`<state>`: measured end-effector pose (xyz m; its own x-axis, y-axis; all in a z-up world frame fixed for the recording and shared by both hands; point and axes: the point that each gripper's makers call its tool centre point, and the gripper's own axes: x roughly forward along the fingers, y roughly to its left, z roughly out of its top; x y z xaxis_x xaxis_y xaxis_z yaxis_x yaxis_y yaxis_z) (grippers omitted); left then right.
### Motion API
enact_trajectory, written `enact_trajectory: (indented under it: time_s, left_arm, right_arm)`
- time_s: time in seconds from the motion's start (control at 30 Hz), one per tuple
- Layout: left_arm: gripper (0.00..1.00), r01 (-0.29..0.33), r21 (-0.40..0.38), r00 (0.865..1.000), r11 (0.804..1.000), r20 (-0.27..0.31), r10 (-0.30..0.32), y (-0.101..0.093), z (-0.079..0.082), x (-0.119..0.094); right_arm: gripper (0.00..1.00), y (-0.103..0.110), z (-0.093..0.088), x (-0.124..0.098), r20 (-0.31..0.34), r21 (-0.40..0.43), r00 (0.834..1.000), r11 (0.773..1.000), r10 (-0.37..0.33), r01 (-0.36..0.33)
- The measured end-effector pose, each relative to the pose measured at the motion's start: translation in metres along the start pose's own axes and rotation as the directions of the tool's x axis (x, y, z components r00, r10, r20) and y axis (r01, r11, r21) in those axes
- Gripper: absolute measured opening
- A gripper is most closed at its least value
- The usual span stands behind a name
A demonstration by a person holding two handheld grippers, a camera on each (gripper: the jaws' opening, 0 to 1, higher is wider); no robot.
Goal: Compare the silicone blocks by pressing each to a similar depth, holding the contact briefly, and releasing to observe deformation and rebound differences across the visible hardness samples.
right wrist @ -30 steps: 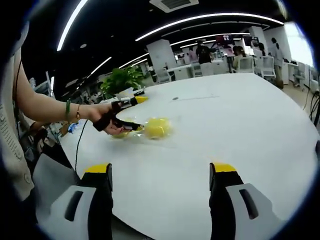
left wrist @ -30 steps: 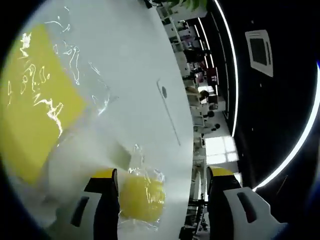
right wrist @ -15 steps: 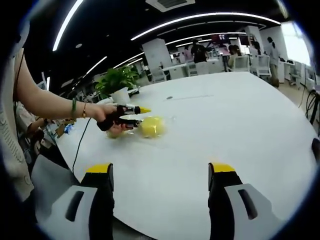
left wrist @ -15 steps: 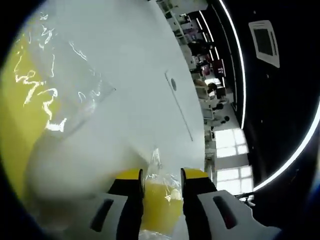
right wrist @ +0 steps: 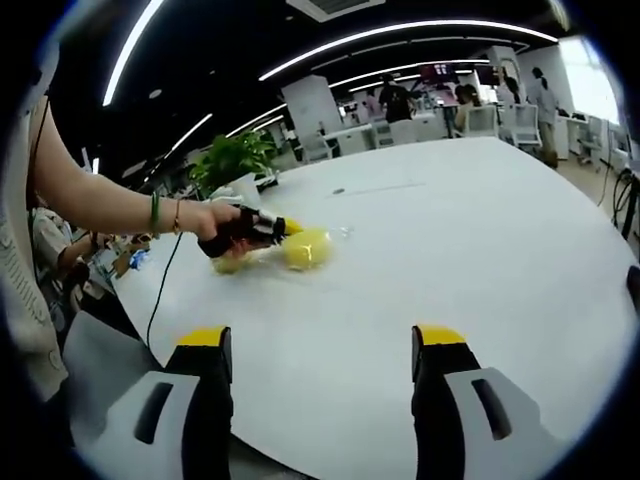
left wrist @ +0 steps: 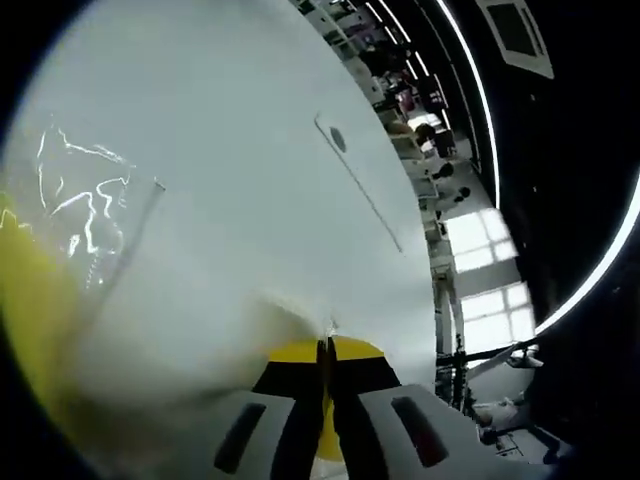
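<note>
In the left gripper view, the left tool (left wrist: 325, 350) has its two yellow-tipped jaws drawn almost together, only a thin sliver between them. A strip of yellow shows low in that sliver, so it looks clenched on the edge of a wrapped yellow silicone block (left wrist: 327, 440) or its film, though I cannot tell which. Off at the left edge sits a larger yellow block (left wrist: 25, 320) under crinkled clear plastic wrap (left wrist: 85, 205) that glints in the light. The white counter (left wrist: 250, 150) stretches away toward a small round port (left wrist: 339, 139) set in its surface.

In the right gripper view, the right tool (right wrist: 321, 350) hangs above the near edge of the counter with its jaws spread wide and nothing between them. Well apart from it, across the counter, a person's hand (right wrist: 222, 232) grips the left tool, whose tip touches a rounded yellow block (right wrist: 306, 247); a second yellow piece (right wrist: 228, 263) lies just beside the hand. A potted plant (right wrist: 232, 160) stands behind.

To my eye this is the squeeze-and-hold step on one sample. Next the left tool would need to ease off gently so the rebound can be watched, then shift to the neighbouring block and press to a matching depth.
</note>
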<state>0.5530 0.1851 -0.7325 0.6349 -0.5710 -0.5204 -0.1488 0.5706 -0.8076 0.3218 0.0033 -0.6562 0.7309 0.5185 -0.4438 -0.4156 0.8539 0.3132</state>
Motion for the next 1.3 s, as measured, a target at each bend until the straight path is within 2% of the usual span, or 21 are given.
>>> enact_trajectory:
  time_s: [0.07,0.13,0.2,0.27,0.4,0.57,0.63,0.77,0.9,0.93,1.0,1.03,1.1,1.13,1.17,1.2,1.27,1.3]
  left_arm:
    - [0.00,-0.002,-0.017,1.000,1.000,-0.010,0.002,0.001,0.000,0.000]
    - [0.00,0.008,-0.110,1.000,0.994,-0.020,-0.010,-0.002,-0.001,-0.002]
    - [0.00,0.009,-0.086,1.000,0.996,-0.019,-0.010,-0.002,-0.001,-0.005]
    - [0.00,0.019,-0.051,0.999,0.998,-0.025,-0.020,-0.008,-0.002,-0.009]
    - [0.00,0.031,0.075,0.999,0.997,-0.026,-0.029,-0.018,-0.005,-0.019]
    - [0.00,0.056,0.238,0.998,0.970,-0.049,-0.045,-0.033,-0.009,-0.030]
    - [0.00,0.041,0.318,0.998,0.947,-0.050,-0.027,-0.036,-0.011,-0.036]
    - [0.00,0.065,0.390,0.997,0.919,-0.063,-0.044,-0.049,-0.018,-0.047]
    - [0.00,0.082,0.499,0.996,0.863,-0.076,-0.051,-0.062,-0.025,-0.062]
    - [0.00,0.085,0.510,0.996,0.856,-0.077,-0.053,-0.065,-0.026,-0.066]
    - [0.00,0.097,0.574,0.995,0.813,-0.084,-0.060,-0.072,-0.030,-0.074]
    - [0.00,0.098,0.613,0.995,0.784,-0.084,-0.059,-0.076,-0.032,-0.078]
    - [0.00,0.121,0.646,0.992,0.754,-0.101,-0.072,-0.084,-0.039,-0.085]
    - [0.00,0.124,0.651,0.992,0.749,-0.103,-0.075,-0.086,-0.041,-0.088]
    - [0.00,0.123,0.670,0.992,0.732,-0.104,-0.071,-0.089,-0.043,-0.091]
    - [0.00,0.126,0.676,0.992,0.726,-0.109,-0.071,-0.090,-0.045,-0.094]
    - [0.00,0.133,0.701,0.991,0.701,-0.115,-0.074,-0.094,-0.048,-0.098]
    - [0.00,0.133,0.721,0.991,0.680,-0.114,-0.073,-0.096,-0.050,-0.101]
  right_arm:
    - [0.68,0.001,0.000,0.001,-0.002,-0.001,1.000,1.000,0.002,-0.002]
    - [0.67,0.002,0.002,0.001,-0.001,-0.007,1.000,1.000,0.005,-0.005]
    - [0.67,0.004,0.004,0.002,0.000,-0.011,1.000,1.000,0.008,-0.008]
    - [0.67,0.005,0.005,0.003,0.001,-0.015,1.000,1.000,0.013,-0.012]
    - [0.67,0.009,0.009,0.004,0.007,-0.028,1.000,0.999,0.026,-0.026]
    - [0.66,0.016,0.015,0.005,0.016,-0.051,0.999,0.998,0.042,-0.041]
    - [0.66,0.019,0.019,0.005,0.024,-0.059,0.999,0.997,0.048,-0.047]
    - [0.66,0.024,0.022,0.003,0.029,-0.077,0.998,0.995,0.058,-0.056]
    - [0.66,0.029,0.025,0.001,0.034,-0.097,0.997,0.993,0.073,-0.069]
    - [0.65,0.030,0.025,0.000,0.036,-0.105,0.996,0.992,0.076,-0.072]
    - [0.66,0.033,0.027,-0.001,0.040,-0.113,0.996,0.990,0.084,-0.079]
    - [0.66,0.034,0.028,-0.002,0.040,-0.121,0.995,0.989,0.087,-0.081]
    - [0.66,0.035,0.029,-0.003,0.037,-0.139,0.995,0.987,0.089,-0.083]
    - [0.66,0.036,0.029,-0.003,0.037,-0.143,0.995,0.986,0.091,-0.085]
    - [0.66,0.037,0.030,-0.004,0.039,-0.147,0.995,0.985,0.095,-0.088]
    - [0.66,0.037,0.032,-0.005,0.041,-0.150,0.994,0.985,0.097,-0.090]
    - [0.66,0.040,0.035,-0.006,0.047,-0.162,0.994,0.982,0.102,-0.093]
    - [0.66,0.041,0.036,-0.007,0.048,-0.166,0.993,0.982,0.104,-0.095]
